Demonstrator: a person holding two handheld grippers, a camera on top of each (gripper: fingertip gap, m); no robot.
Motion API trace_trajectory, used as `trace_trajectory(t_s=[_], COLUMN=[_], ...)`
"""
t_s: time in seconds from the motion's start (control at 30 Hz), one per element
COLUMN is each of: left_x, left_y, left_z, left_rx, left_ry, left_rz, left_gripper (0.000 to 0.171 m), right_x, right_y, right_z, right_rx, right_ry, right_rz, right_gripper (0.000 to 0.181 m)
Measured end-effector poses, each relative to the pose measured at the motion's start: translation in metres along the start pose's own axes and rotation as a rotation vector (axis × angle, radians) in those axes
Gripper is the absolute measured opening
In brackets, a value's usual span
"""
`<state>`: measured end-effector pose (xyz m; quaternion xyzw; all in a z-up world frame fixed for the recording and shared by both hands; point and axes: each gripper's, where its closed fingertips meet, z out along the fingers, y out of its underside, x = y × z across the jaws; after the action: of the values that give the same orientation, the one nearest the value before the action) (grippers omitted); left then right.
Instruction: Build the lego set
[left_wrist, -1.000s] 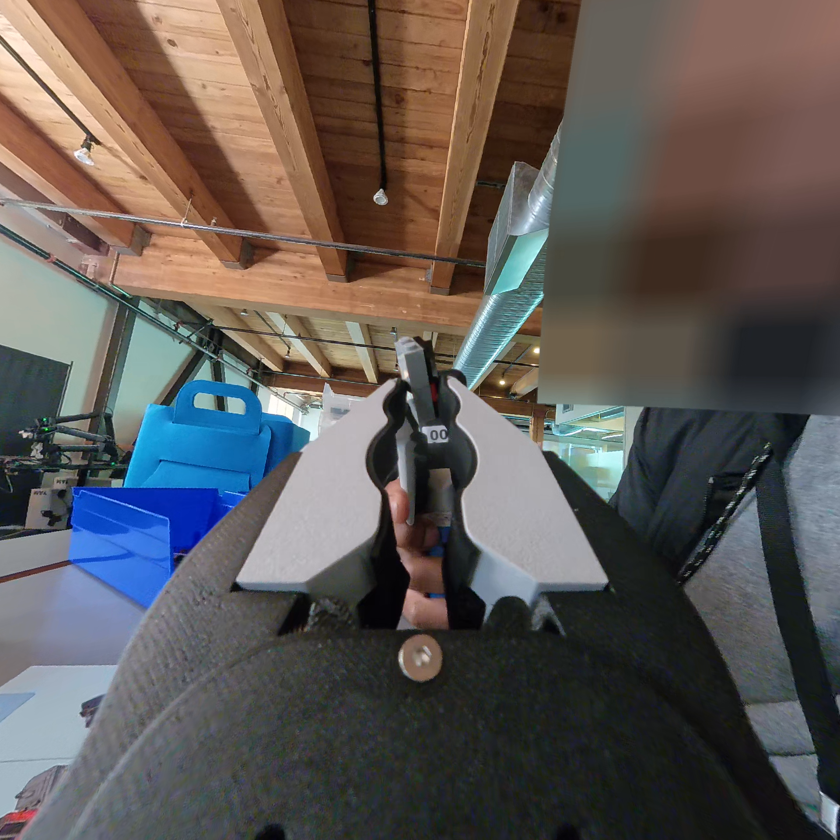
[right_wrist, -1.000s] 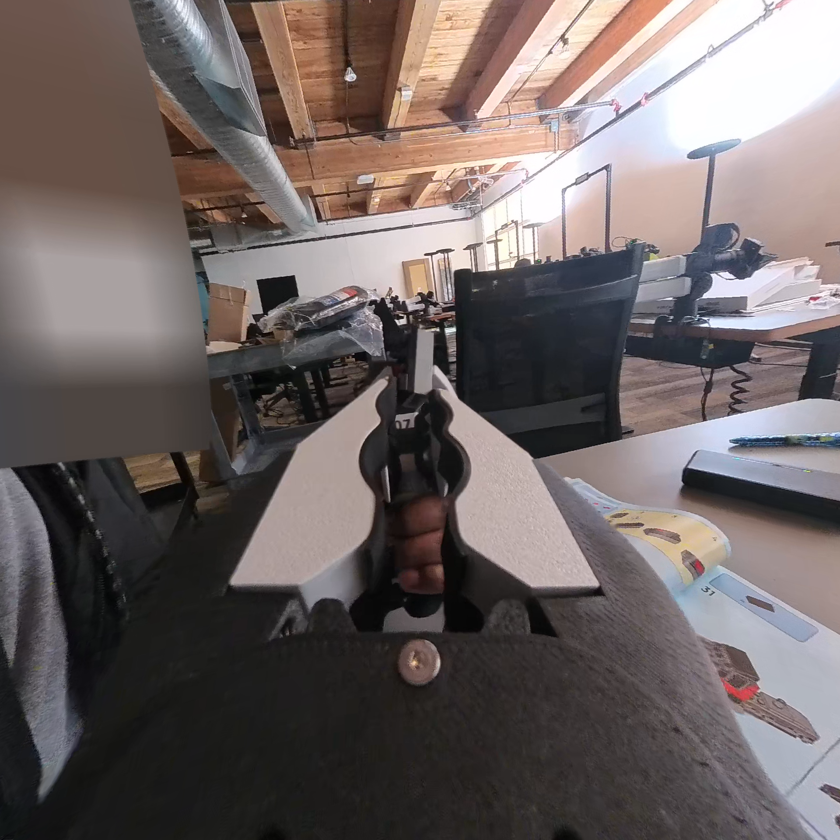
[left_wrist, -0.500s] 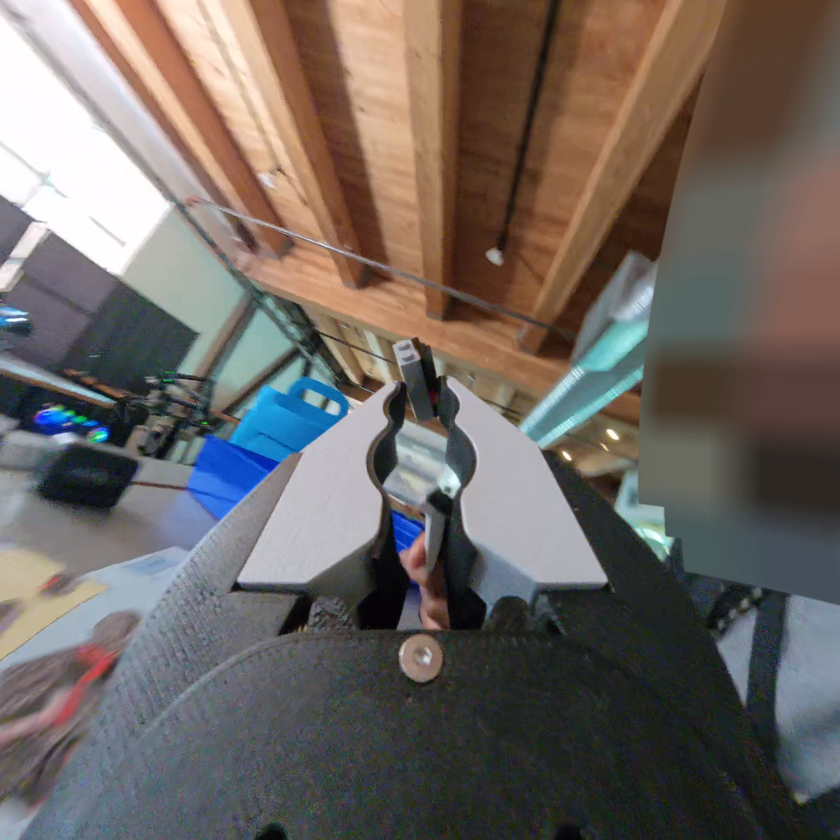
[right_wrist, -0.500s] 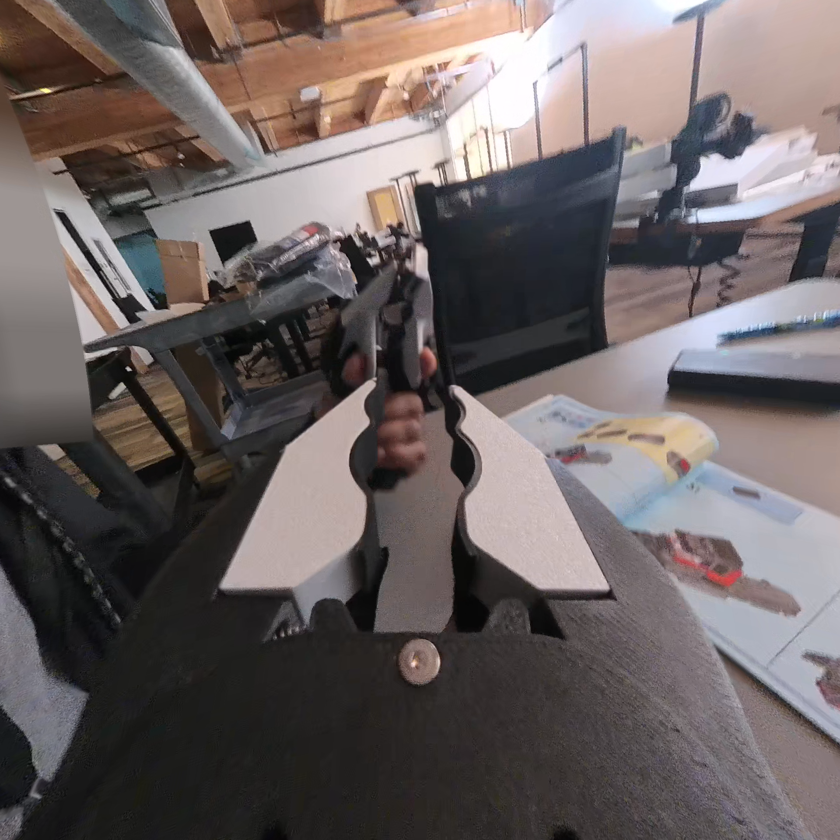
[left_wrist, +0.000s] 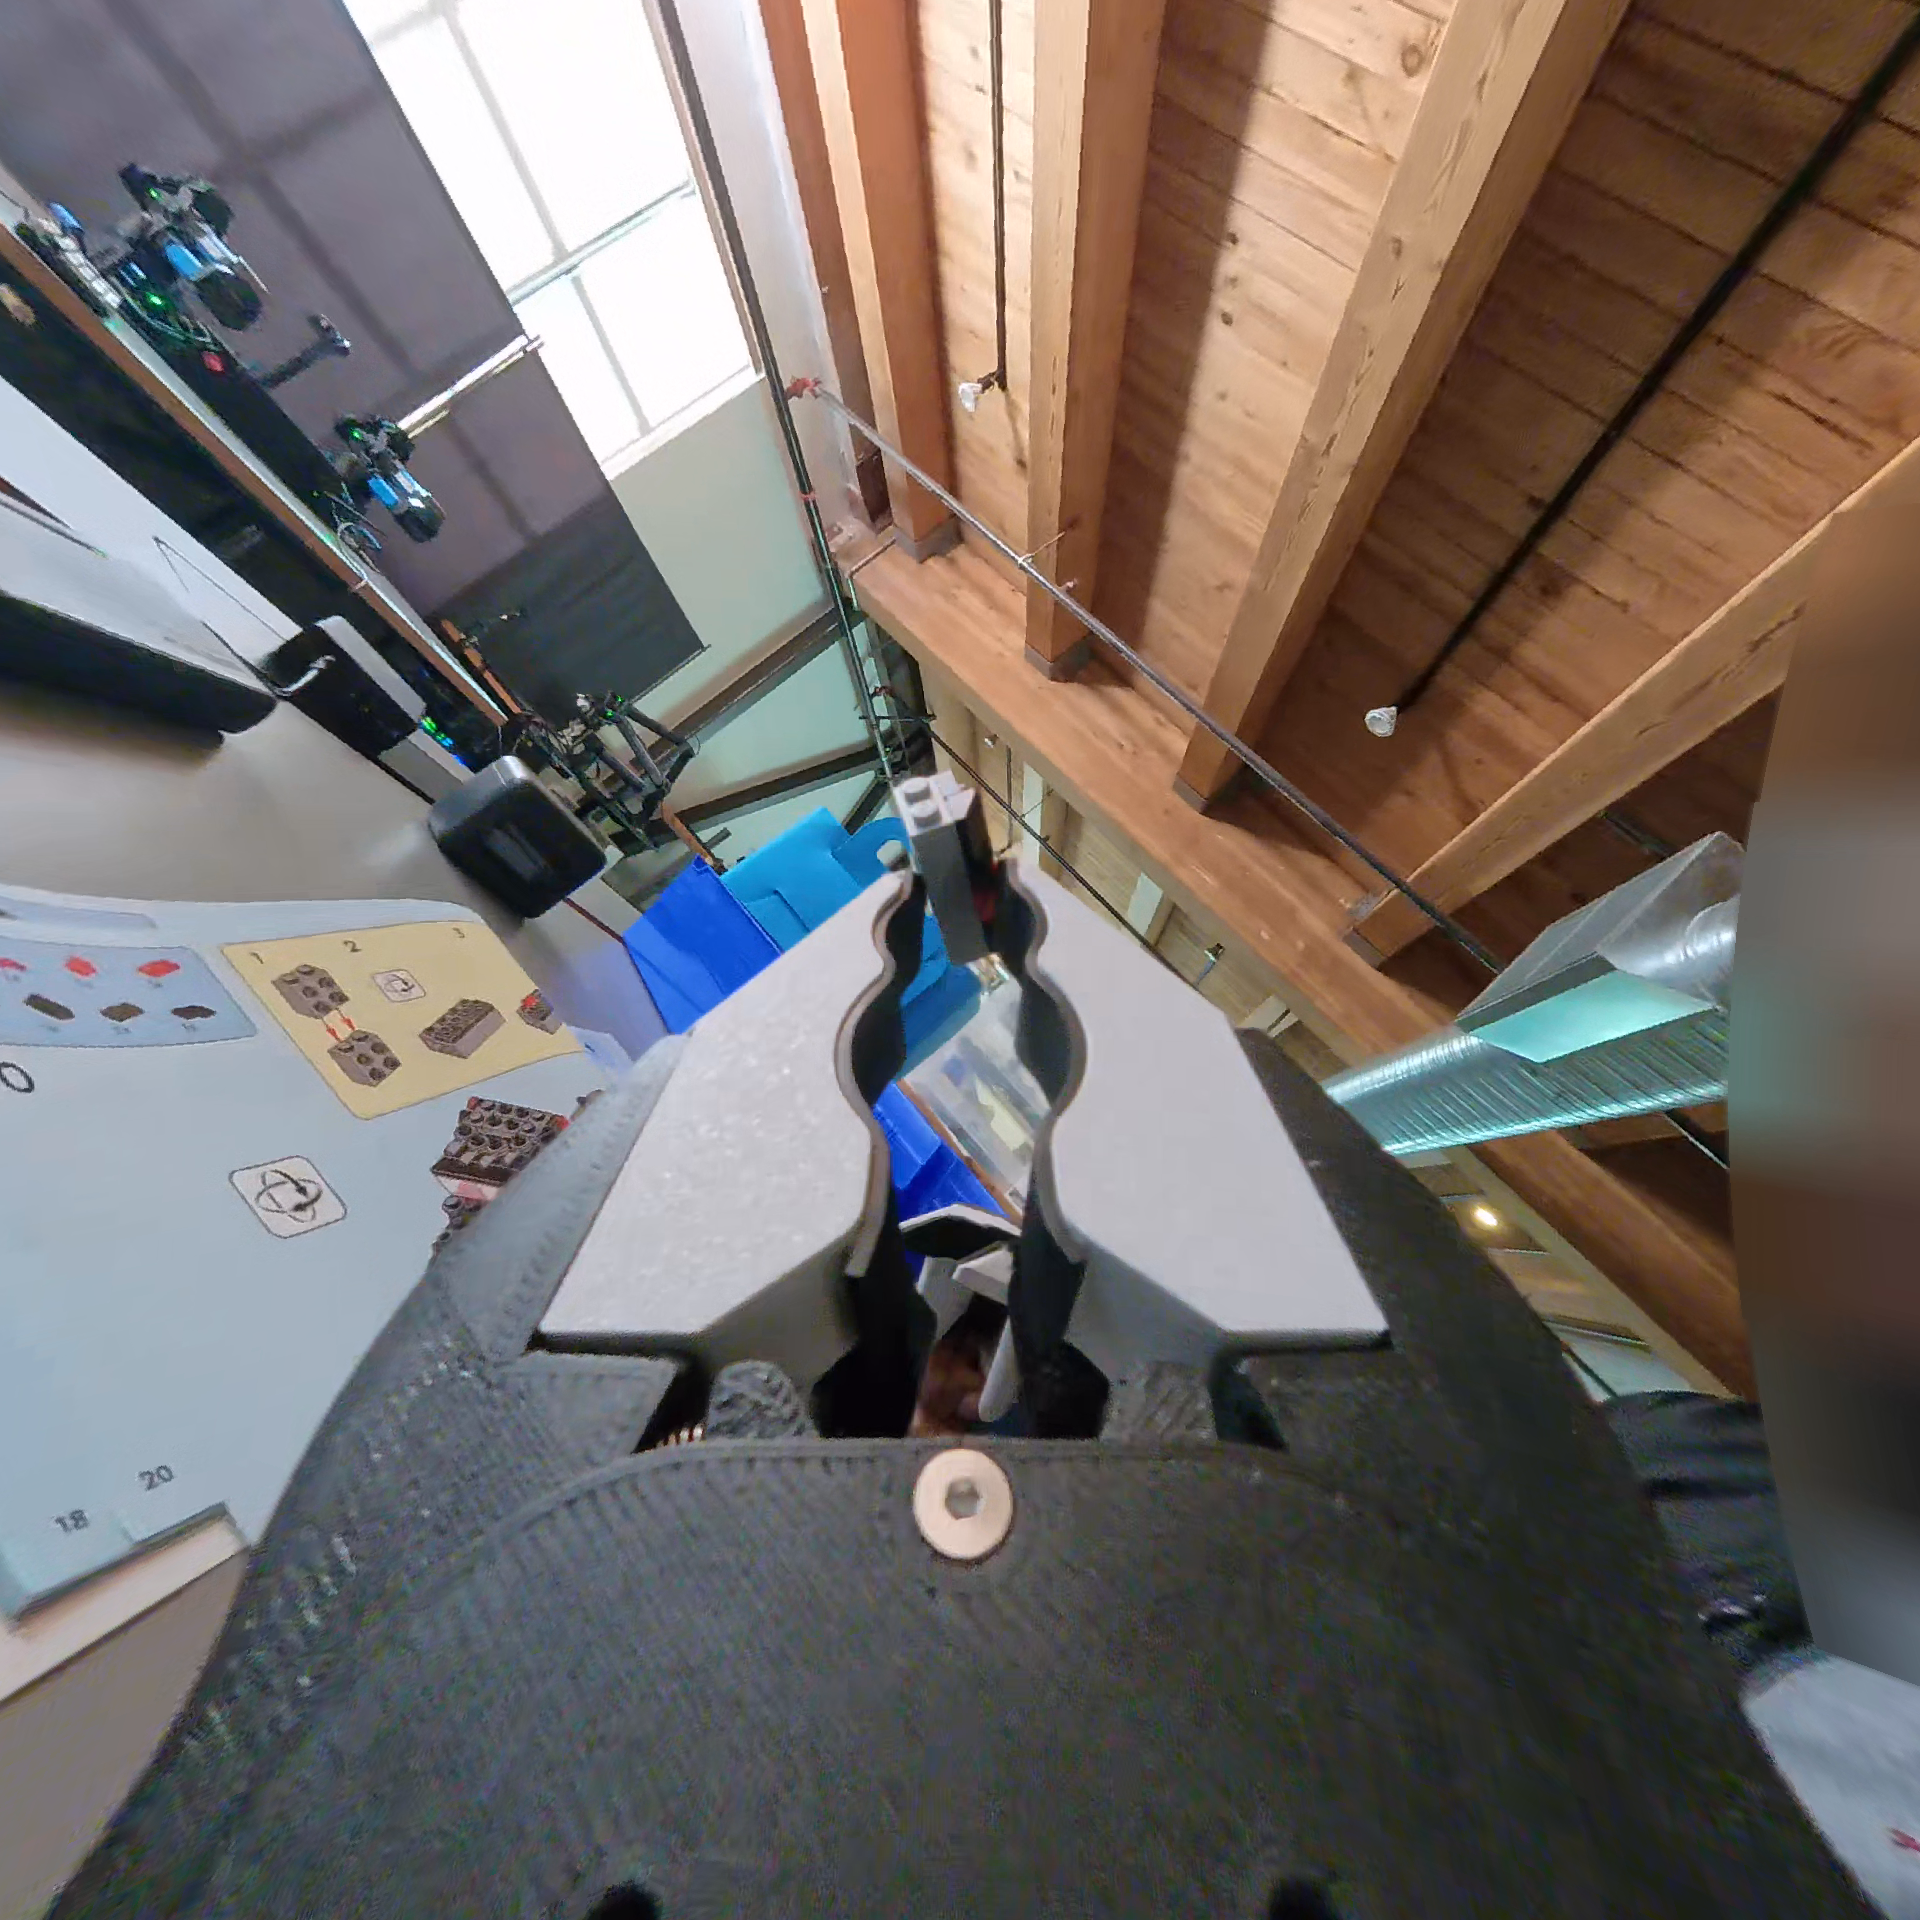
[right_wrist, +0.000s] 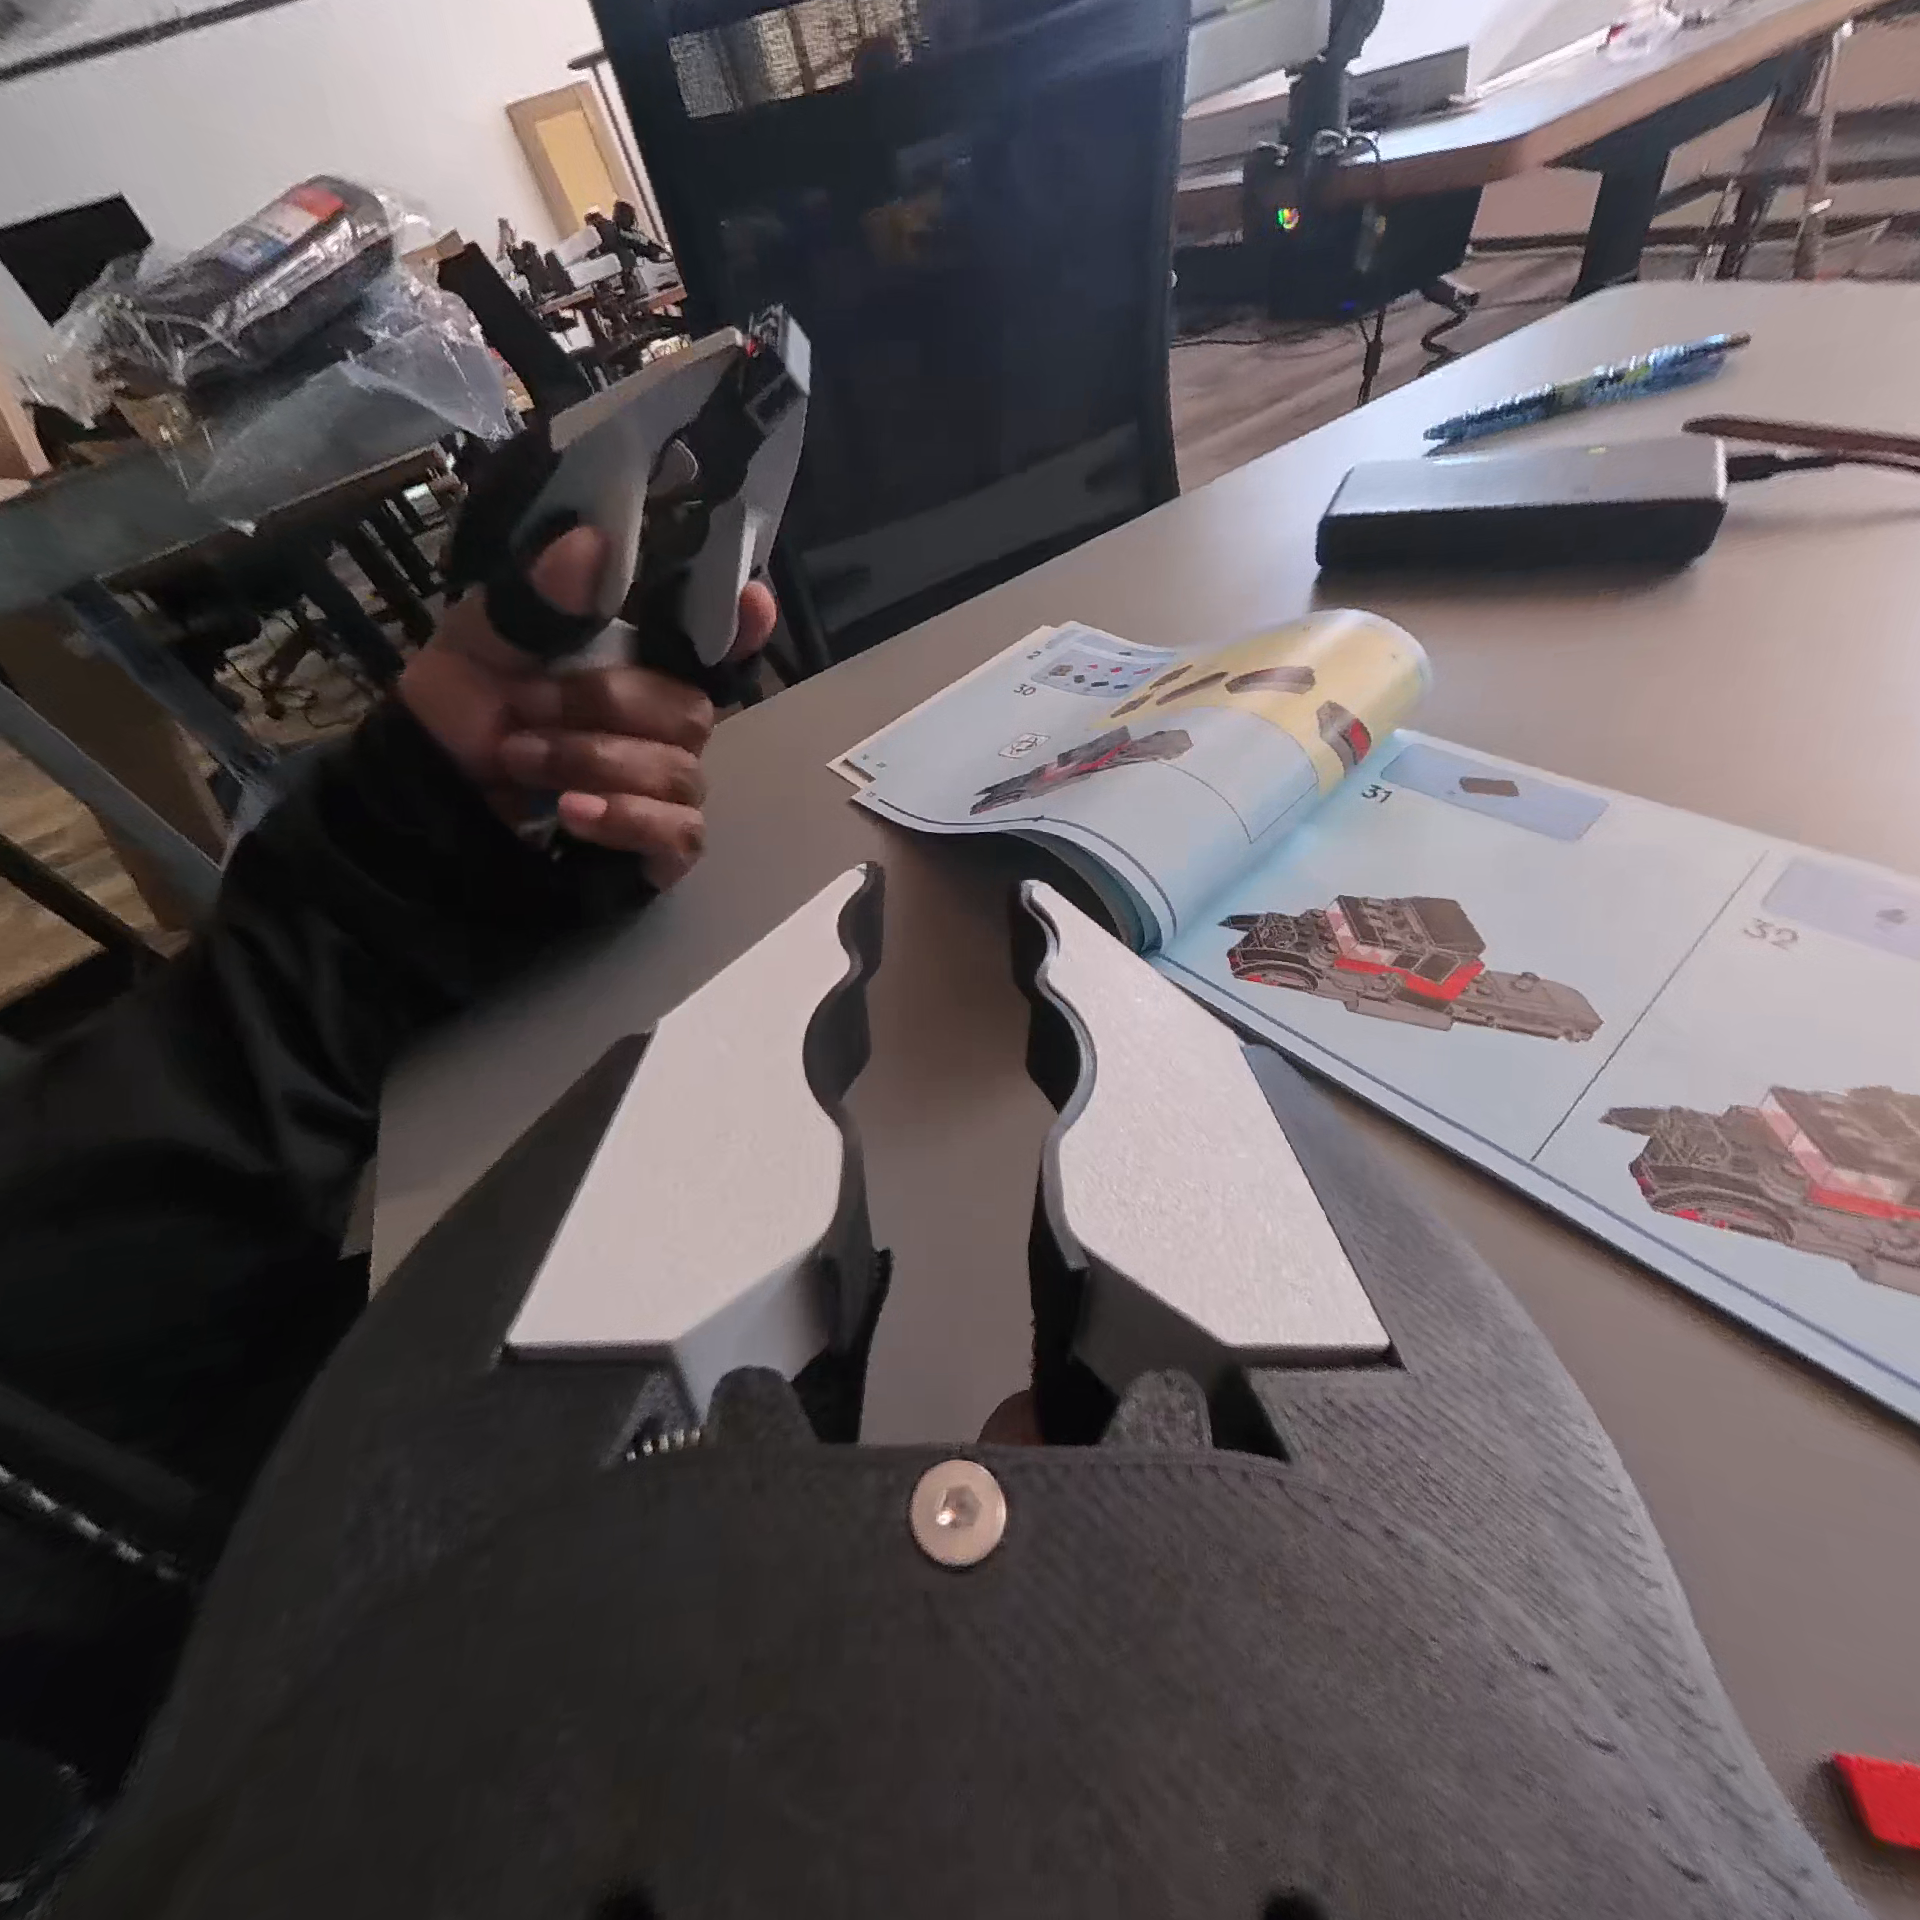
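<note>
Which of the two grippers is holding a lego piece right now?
The left gripper: a grey lego piece is pinched at its fingertips. The right gripper is open and empty.

Right tool gapes empty above the table, beside the instruction booklet.

small printed numerals beside the diagrams on the open instruction booklet
</note>
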<state>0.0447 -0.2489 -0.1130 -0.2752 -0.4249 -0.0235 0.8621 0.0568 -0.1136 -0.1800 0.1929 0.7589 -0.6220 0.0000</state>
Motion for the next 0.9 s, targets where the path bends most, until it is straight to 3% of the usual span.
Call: trace_trajectory(t_s=[0.3,0.47,0.63,0.9], left_x=[-0.001,0.000,-0.002,-0.002], left_y=[0.013,0.023,0.019,0.023], left_z=[0.009,0.016,0.014,0.016], left_rx=[-0.040,-0.075,-0.053,-0.065], left_ry=[0.014,0.027,0.028,0.025], left_rz=[-0.040,-0.056,-0.071,-0.075], left_gripper=[0.014,0.014,0.014,0.014], right_x=[-0.004,-0.011,0.004,0.014], right_y=[-0.001,0.001,0.007,0.016], right_z=[-0.004,-0.037,-0.079,-0.086], right_rx=[0.018,0.047,0.053,0.044], right_ry=[0.002,0.020,0.097,0.108], right_rz=[-0.031,-0.068,-0.041,0.019], right_gripper=[0.023,0.024,0.023,0.023])
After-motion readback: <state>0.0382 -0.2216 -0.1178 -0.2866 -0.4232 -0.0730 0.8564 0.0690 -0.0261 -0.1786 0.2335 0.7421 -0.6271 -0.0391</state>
